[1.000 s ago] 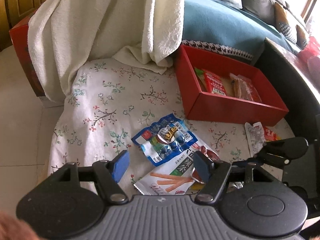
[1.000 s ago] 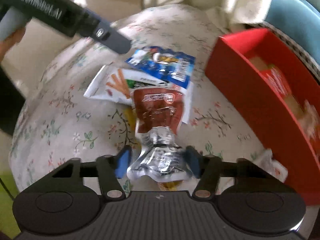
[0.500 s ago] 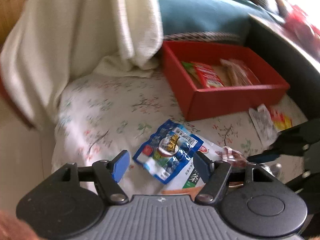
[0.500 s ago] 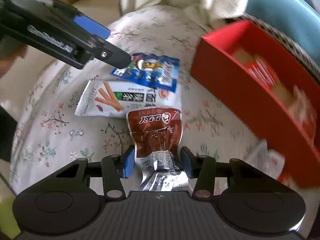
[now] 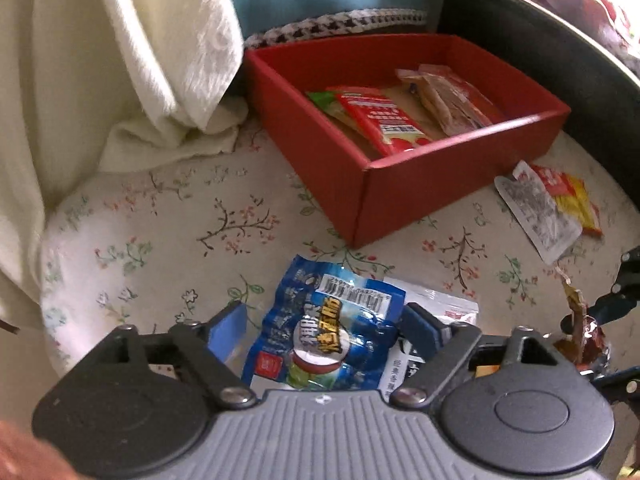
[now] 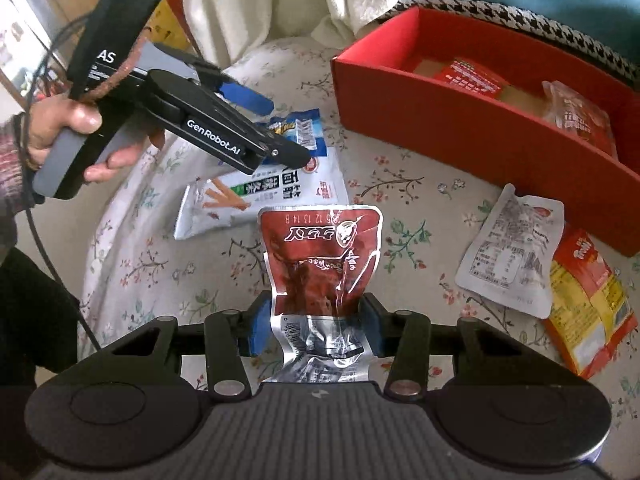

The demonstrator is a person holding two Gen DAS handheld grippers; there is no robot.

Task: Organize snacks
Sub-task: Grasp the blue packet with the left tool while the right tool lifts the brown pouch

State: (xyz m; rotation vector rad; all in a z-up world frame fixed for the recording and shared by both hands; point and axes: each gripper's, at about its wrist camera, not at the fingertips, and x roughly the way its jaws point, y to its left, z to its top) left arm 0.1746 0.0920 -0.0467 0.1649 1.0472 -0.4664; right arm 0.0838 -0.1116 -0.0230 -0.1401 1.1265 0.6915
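- Bare floral cushion [image 5: 168, 216] left of the red box [image 5: 400, 184] is wide open, easy to pass.
- White towel [image 5: 132, 60] crowds the back-left corner.
- Loose silver packet [image 6: 516, 248] and yellow packet [image 6: 588, 304] clutter the strip in front of the box.

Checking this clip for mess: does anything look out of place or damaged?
Nothing is spilled or torn. Several packets still lie loose on the floral cloth outside the red box, two overlapping: the blue packet on the white one. The brown pouch is crumpled in the right gripper.
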